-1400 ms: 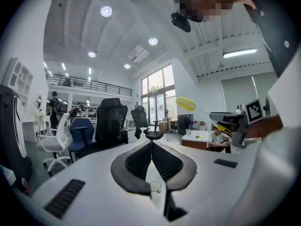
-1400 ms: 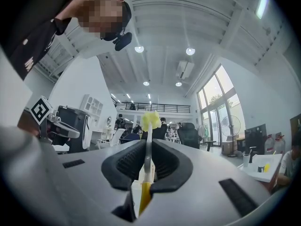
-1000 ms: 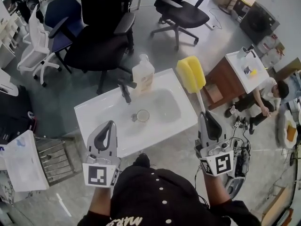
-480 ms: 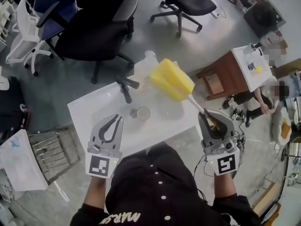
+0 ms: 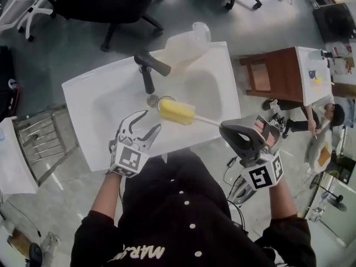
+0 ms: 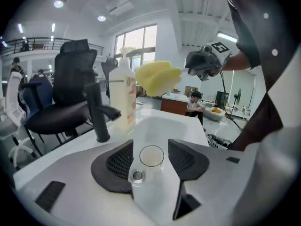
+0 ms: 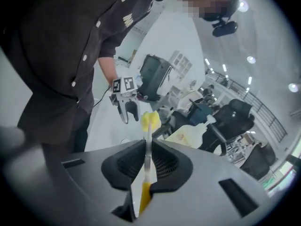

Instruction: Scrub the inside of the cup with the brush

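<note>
A clear glass cup (image 5: 166, 99) stands in the white sink (image 5: 89, 93) beside the drain, partly hidden in the head view by the brush's yellow sponge head (image 5: 177, 112). My right gripper (image 5: 233, 131) is shut on the brush's thin white handle (image 7: 147, 149), and the head (image 7: 151, 121) points out over the basin. My left gripper (image 5: 146, 124) hangs over the sink's near rim. Its jaws have just been opening and now stand wide apart. In the left gripper view the cup (image 6: 151, 155) shows in the gap ahead of the left gripper (image 6: 150, 166), clear of both pads.
A black faucet (image 5: 147, 74) and a pale soap bottle (image 5: 186, 43) stand at the sink's far rim. A wire rack (image 5: 41, 143) is on the floor at left. At right are a brown desk (image 5: 275, 77) and a person (image 5: 325, 118) sitting on the floor. Office chairs stand beyond.
Both grippers have come down toward the sink. The brush swung from upright to lying over the basin, head by the cup. The left jaws went from shut to wide open.
</note>
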Demonstrator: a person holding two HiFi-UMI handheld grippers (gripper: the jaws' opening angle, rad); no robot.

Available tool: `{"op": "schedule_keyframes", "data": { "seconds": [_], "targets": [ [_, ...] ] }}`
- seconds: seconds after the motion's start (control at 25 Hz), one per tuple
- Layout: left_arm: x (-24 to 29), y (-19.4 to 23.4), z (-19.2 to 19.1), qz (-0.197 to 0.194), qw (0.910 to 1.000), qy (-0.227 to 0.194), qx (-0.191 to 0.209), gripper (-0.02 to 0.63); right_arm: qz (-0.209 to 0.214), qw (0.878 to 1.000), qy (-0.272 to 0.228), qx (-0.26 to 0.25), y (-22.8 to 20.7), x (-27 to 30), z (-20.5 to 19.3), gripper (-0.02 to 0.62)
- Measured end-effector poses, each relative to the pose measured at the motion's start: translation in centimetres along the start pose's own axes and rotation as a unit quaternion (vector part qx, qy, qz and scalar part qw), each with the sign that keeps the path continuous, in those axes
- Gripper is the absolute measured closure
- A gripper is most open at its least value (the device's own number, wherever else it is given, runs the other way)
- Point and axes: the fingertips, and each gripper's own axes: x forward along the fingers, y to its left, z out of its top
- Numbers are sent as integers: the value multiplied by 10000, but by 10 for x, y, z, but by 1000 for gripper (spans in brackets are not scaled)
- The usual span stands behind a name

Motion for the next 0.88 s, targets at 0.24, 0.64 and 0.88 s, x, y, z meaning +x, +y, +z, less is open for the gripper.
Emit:
{"op": "schedule_keyframes", "data": {
  "seconds": [0.24, 0.64, 0.88],
  "targets": [
    [62, 6, -68, -20, 9971, 755, 75, 347, 1359, 9878, 692, -328, 28, 68, -61, 545],
    [116, 3, -131, -375, 9875, 1408, 606, 444, 2784, 9164, 1247, -2591, 46, 144, -83, 546],
    [122, 2, -137, -430, 9857, 1515, 599, 508, 3140, 8508, 1177, -4045, 56, 169, -71, 545]
  ]
}}
